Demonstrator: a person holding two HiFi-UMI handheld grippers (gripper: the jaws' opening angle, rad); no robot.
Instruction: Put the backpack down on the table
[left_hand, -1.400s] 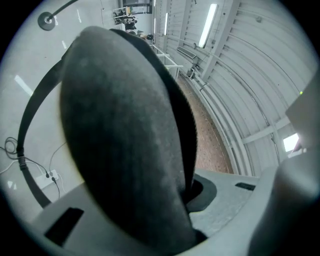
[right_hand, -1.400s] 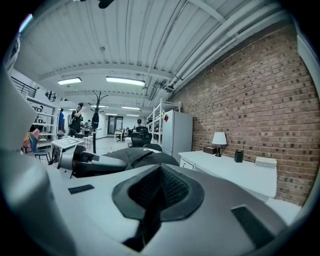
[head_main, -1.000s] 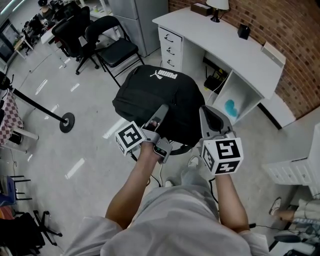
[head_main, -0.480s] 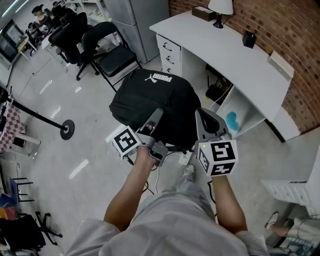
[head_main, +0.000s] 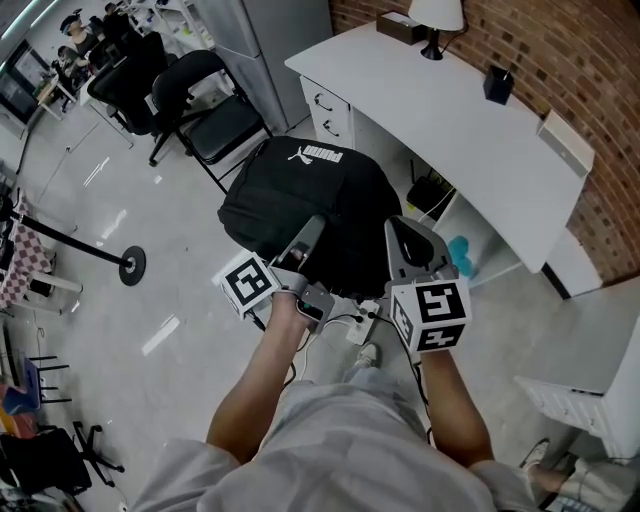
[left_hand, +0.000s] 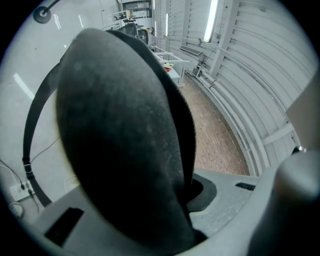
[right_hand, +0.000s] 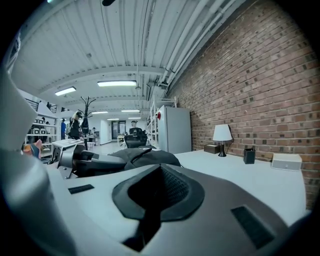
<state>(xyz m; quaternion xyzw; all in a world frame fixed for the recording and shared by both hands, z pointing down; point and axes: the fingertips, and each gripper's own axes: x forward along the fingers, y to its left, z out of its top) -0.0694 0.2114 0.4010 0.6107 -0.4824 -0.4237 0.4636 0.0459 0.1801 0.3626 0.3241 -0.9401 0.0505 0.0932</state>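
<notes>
A black backpack (head_main: 310, 200) with a white logo hangs above the floor in the head view, held up in front of the person. My left gripper (head_main: 305, 243) is shut on its near left edge; in the left gripper view the dark fabric (left_hand: 120, 140) fills the space between the jaws. My right gripper (head_main: 408, 243) grips the near right edge, and a dark strap (right_hand: 150, 200) lies across its pad. The white table (head_main: 460, 110) stands just right of and beyond the backpack. The backpack's underside is hidden.
On the table stand a lamp (head_main: 435, 20), a brown box (head_main: 400, 22), a black holder (head_main: 497, 85) and a white box (head_main: 565, 140). Black chairs (head_main: 215, 105) and a stanchion base (head_main: 132, 262) stand to the left. A power strip (head_main: 362, 325) lies on the floor.
The person has walked on with the backpack in both grippers. The table now lies closer beside the backpack, and the floor has slid past beneath. Both grips are unchanged.
</notes>
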